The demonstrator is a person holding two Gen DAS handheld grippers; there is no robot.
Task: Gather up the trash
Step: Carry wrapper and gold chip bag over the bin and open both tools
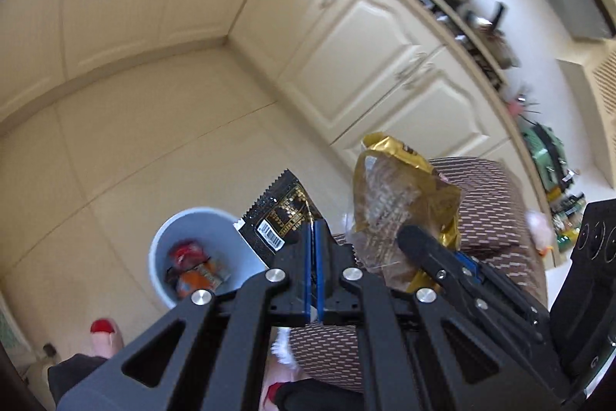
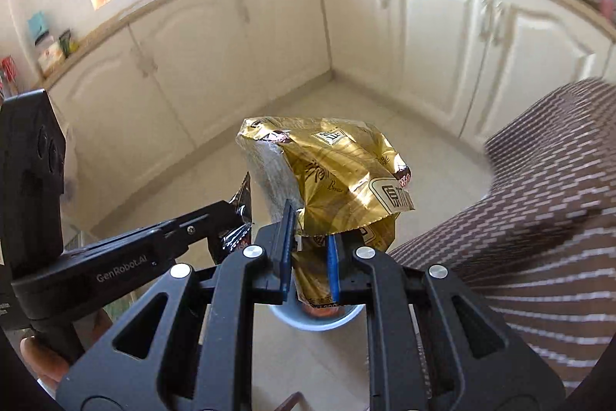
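The left claw (image 1: 312,230) is pressed together on a black wrapper (image 1: 275,218), low in the middle of its view. The right claw (image 2: 310,249) pinches a gold bag (image 2: 331,176) at the middle of its view. A white bin (image 1: 184,218) with trash inside sits on the floor (image 1: 154,141), lower left.

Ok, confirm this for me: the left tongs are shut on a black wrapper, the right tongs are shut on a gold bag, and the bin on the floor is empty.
Wrong on one count: the bin is not empty. The left wrist view shows red and orange wrappers already lying in it. The rest stands: the left tongs are shut on the black wrapper, and the right tongs are shut on the gold bag.
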